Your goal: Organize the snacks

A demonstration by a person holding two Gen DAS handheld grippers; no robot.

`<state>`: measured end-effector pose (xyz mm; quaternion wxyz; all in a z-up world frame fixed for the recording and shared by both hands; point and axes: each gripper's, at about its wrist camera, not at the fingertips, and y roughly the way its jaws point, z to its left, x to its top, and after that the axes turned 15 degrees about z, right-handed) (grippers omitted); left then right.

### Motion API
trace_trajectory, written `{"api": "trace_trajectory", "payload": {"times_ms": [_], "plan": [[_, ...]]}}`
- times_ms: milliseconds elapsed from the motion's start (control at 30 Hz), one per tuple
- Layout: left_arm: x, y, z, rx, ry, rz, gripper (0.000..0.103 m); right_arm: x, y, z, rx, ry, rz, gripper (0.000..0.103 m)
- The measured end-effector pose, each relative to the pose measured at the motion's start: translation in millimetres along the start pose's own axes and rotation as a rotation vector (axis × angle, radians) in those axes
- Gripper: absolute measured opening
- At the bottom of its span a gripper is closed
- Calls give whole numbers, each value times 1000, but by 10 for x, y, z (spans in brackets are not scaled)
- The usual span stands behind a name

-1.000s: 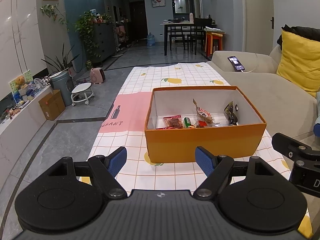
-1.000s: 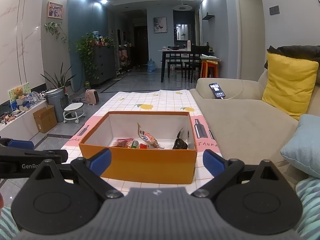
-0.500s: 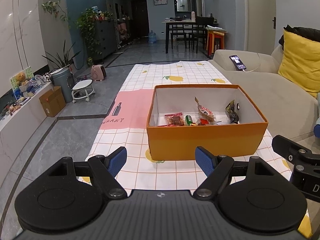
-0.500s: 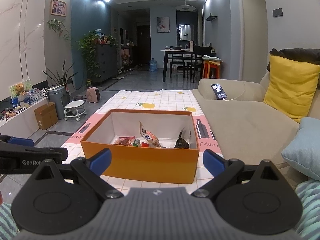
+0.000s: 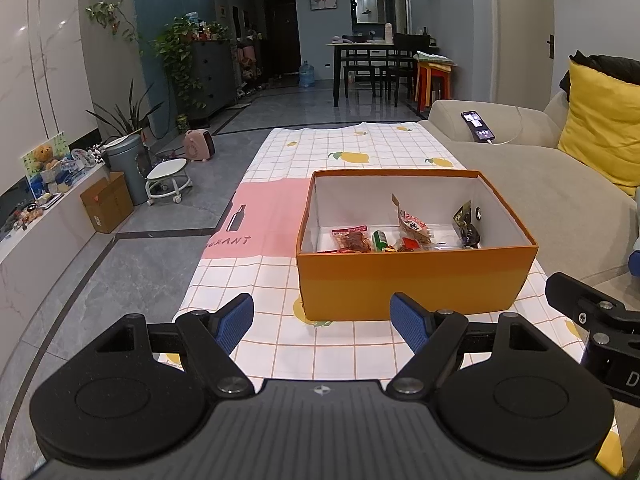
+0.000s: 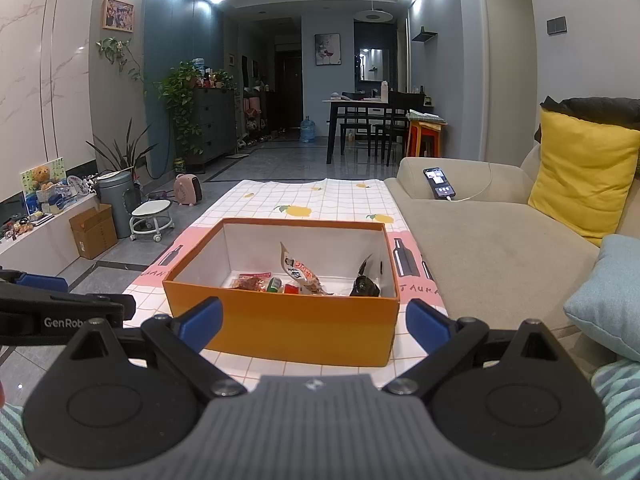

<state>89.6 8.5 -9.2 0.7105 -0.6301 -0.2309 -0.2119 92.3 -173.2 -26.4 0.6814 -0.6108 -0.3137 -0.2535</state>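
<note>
Both claws, left (image 5: 322,322) and right (image 6: 314,324), gape wide and empty just short of the orange box (image 5: 412,280) on the worktop (image 5: 276,216). The snack packets (image 5: 414,226) lie inside the box.

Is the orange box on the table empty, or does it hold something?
Not empty. The orange box has no lid, and several snack packets lie on its white floor.

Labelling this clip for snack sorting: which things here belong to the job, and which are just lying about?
Job:
orange box
red snack packet
green packet
dark packet
left tongs and right tongs, open

Lying about:
phone
yellow cushion
cardboard carton
</note>
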Motion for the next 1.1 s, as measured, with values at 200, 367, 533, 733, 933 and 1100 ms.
{"api": "trace_trajectory", "payload": {"times_ms": [200, 367, 533, 733, 933, 1100], "plan": [[-8, -19, 11, 6, -4, 0, 91, 0, 23, 6, 3, -7, 2, 95], [-8, -16, 12, 6, -3, 0, 91, 0, 22, 10, 3, -6, 2, 95], [-15, -55, 28, 7, -6, 0, 91, -1, 28, 12, 5, -10, 3, 95], [-12, -61, 12, 15, -7, -2, 91, 0, 35, 14, 6, -11, 3, 95], [-5, -76, 5, 6, -8, -2, 91, 0, 42, 13, 7, -14, 6, 95], [8, -87, 5, 13, -13, -10, 91, -3, 46, 14, 7, -12, 8, 95]]}}
